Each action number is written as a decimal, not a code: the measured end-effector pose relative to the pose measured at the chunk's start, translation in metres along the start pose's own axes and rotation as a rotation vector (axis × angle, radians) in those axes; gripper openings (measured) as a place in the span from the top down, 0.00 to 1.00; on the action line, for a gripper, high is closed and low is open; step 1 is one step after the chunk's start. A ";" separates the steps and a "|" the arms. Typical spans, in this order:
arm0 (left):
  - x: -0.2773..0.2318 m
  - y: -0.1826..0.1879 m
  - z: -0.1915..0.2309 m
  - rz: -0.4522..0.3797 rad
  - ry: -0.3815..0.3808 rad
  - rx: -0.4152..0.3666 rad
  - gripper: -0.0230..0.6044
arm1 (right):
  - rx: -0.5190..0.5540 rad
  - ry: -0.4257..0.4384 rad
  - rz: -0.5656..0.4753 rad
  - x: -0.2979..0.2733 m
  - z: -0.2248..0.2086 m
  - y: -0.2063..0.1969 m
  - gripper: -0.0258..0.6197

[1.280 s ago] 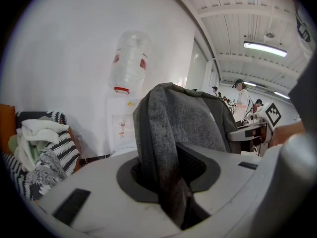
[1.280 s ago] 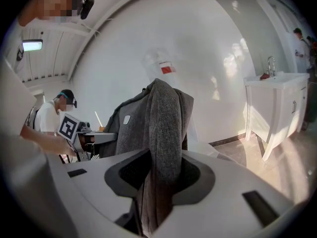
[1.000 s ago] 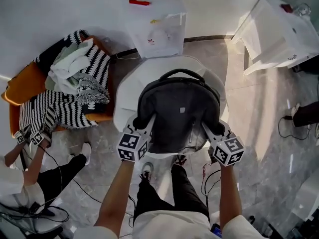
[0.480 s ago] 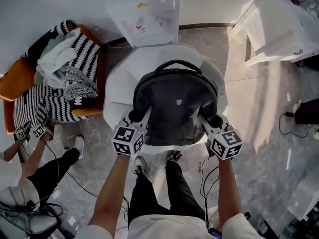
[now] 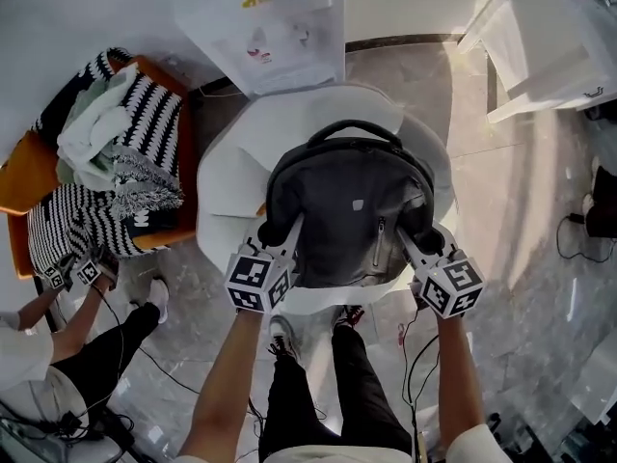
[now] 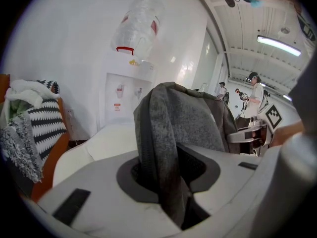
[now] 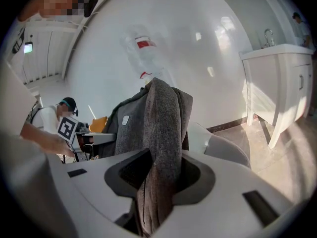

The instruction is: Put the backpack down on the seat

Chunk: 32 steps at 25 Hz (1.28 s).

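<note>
A dark grey backpack [image 5: 352, 210] stands upright over the round white seat [image 5: 231, 172], its top handle toward the wall. Whether its bottom rests on the cushion I cannot tell. My left gripper [image 5: 277, 237] is shut on the backpack's left side, and the left gripper view shows a fold of grey fabric [image 6: 161, 133] pinched between the jaws. My right gripper [image 5: 422, 239] is shut on the right side; in the right gripper view the grey fabric [image 7: 163, 128] rises from between its jaws.
An orange chair [image 5: 29, 177] piled with black-and-white striped cloths [image 5: 145, 133] stands left of the seat. A water dispenser [image 5: 275, 27] is against the wall behind it, a white cabinet [image 5: 549, 46] at the upper right. Another person's hand with grippers [image 5: 72, 273] is at the left; cables [image 5: 415, 355] lie on the floor.
Both grippers have come down with the backpack toward the white seat, still gripping its two sides. The backpack now sits lower against the cushion.
</note>
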<state>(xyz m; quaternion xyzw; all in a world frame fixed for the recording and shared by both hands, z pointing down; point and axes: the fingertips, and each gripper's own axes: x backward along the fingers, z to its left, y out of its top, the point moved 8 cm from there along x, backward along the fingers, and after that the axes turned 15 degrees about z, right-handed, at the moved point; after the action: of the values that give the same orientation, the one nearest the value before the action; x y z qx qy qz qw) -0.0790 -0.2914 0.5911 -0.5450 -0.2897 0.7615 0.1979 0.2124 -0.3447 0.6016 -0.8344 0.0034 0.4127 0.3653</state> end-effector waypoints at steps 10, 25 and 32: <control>-0.053 -0.016 0.010 0.011 -0.012 0.009 0.77 | -0.011 -0.024 0.004 -0.034 -0.036 -0.015 0.76; -0.102 -0.037 0.027 -0.006 -0.028 0.009 0.77 | -0.019 -0.019 -0.021 -0.077 -0.070 -0.035 0.76; -0.122 -0.046 0.031 -0.009 -0.041 0.045 0.77 | -0.007 -0.018 0.000 -0.093 -0.088 -0.037 0.76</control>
<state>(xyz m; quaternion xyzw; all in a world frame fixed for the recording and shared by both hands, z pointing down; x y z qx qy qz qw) -0.0687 -0.3385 0.7160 -0.5232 -0.2792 0.7779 0.2076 0.2226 -0.3994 0.7232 -0.8319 -0.0017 0.4203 0.3623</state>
